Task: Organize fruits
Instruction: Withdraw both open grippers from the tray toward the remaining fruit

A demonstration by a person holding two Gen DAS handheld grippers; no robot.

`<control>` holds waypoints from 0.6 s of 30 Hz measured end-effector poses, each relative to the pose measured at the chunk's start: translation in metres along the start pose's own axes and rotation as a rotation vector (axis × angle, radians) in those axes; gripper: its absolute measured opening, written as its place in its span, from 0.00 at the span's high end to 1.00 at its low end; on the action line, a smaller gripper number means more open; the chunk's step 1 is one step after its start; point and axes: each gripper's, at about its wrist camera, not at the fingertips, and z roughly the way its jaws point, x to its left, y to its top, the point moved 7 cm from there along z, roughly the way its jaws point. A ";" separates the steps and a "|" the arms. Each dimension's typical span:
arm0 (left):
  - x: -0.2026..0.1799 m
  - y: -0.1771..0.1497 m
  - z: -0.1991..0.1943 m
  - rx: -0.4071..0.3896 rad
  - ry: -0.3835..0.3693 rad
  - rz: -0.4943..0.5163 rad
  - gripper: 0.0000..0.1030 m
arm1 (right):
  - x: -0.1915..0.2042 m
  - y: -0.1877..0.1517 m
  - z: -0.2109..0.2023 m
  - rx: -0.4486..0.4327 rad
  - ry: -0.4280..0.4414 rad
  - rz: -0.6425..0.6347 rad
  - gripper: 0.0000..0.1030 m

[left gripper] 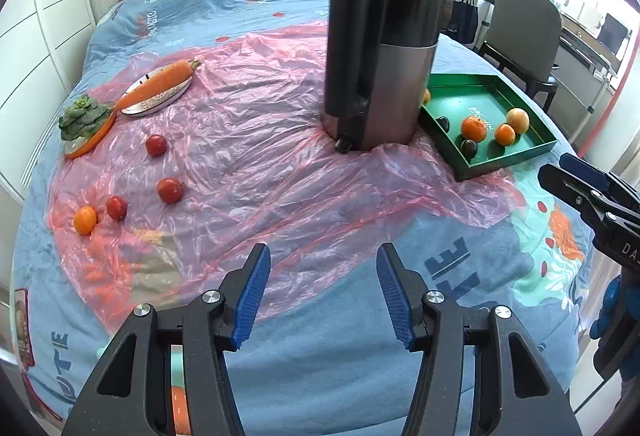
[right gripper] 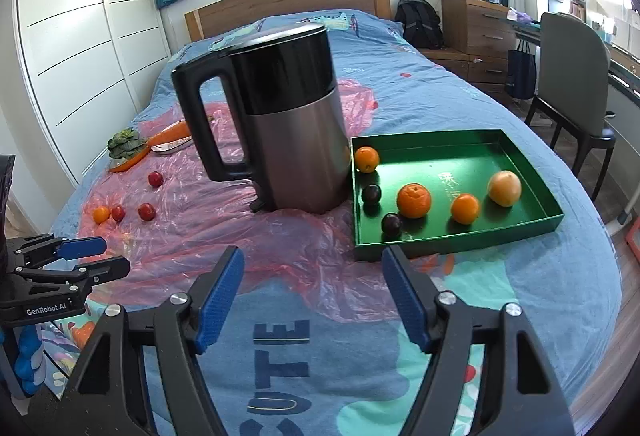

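Blue ribbed pads line both grippers. The left gripper [left gripper: 322,296] hangs over the blue quilt [left gripper: 340,356] near the bed's foot, jaws parted with nothing between them. The right gripper [right gripper: 312,304] is spread wide and empty, above the quilt's "CUTE" lettering; its tips lie just short of the green tray [right gripper: 456,240]. Each gripper appears at the edge of the other's view, well apart.

Pink plastic sheet [left gripper: 248,155] covers the middle of the quilt. A black-and-steel kettle [right gripper: 280,115] stands upright on it, just left of the tray in the right wrist view, handle toward the left.

Tray contents:
- a large orange [right gripper: 414,200] near the centre
- a small orange [right gripper: 465,208] to its right
- a pale yellow-orange fruit [right gripper: 504,188] furthest right
- another orange [right gripper: 367,159] in the far left corner, beside the kettle
- two dark plums [right gripper: 371,194] [right gripper: 391,224] along the left side

Loose fruit on the sheet, well left of the kettle:
- three red fruits [left gripper: 156,145] [left gripper: 170,190] [left gripper: 116,207]
- one small orange fruit [left gripper: 85,220] touching or just beside the nearest red one

Farther back on the left, a carrot [left gripper: 160,83] lies across a pale dish [left gripper: 154,101], and a leafy green [left gripper: 82,115] sits on an orange-rimmed dish [left gripper: 90,143].
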 end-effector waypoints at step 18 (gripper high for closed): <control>0.113 -0.040 0.015 0.012 0.088 -0.176 0.52 | 0.121 -0.011 0.041 0.089 0.131 -0.175 0.01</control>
